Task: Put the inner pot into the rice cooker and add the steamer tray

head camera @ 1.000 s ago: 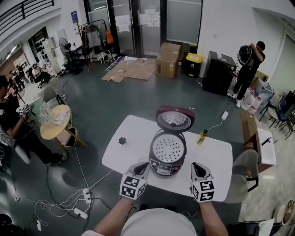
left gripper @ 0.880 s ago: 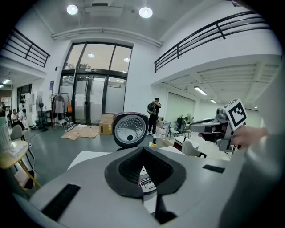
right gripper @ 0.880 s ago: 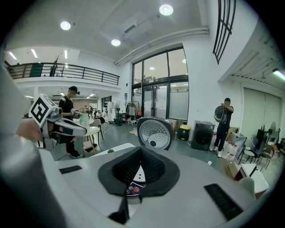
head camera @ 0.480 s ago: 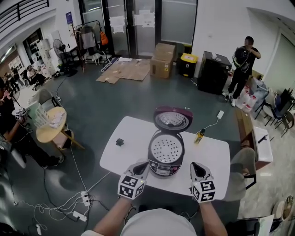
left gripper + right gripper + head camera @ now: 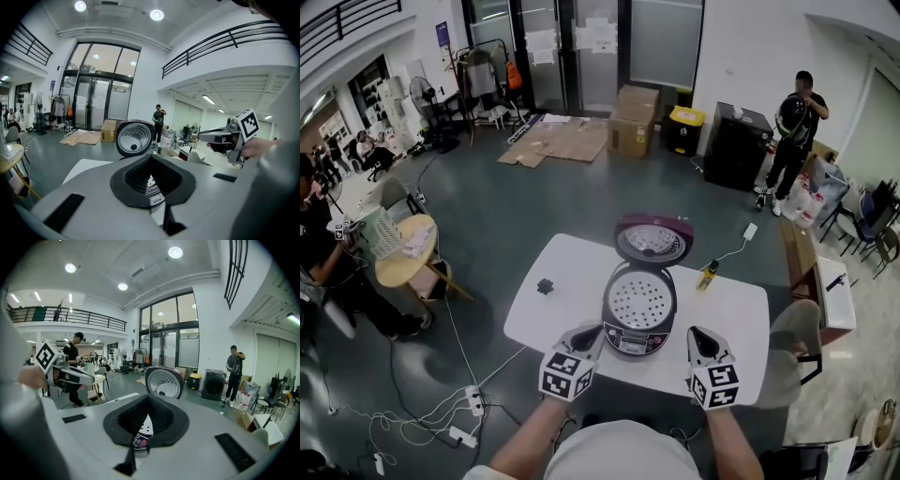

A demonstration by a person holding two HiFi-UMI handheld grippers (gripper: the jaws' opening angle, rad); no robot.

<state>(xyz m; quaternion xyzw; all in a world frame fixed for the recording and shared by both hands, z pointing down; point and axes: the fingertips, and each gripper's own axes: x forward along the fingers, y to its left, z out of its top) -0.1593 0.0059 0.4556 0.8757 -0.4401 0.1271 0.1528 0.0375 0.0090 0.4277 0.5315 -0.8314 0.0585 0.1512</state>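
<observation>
Flanking rice cooker [image 5: 639,314], left hand-held gripper [image 5: 592,332], right hand-held gripper [image 5: 701,337], jaws together

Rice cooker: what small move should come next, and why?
Probably draw both grippers back: the steamer tray already sits in the open cooker, and the left gripper and right gripper hover at its front, jaws shut on nothing.

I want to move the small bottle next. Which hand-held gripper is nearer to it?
Right. The right hand-held gripper is on the same side of the cooker as the bottle, nearer the person; the left hand-held gripper is on the cooker's other side.
</observation>
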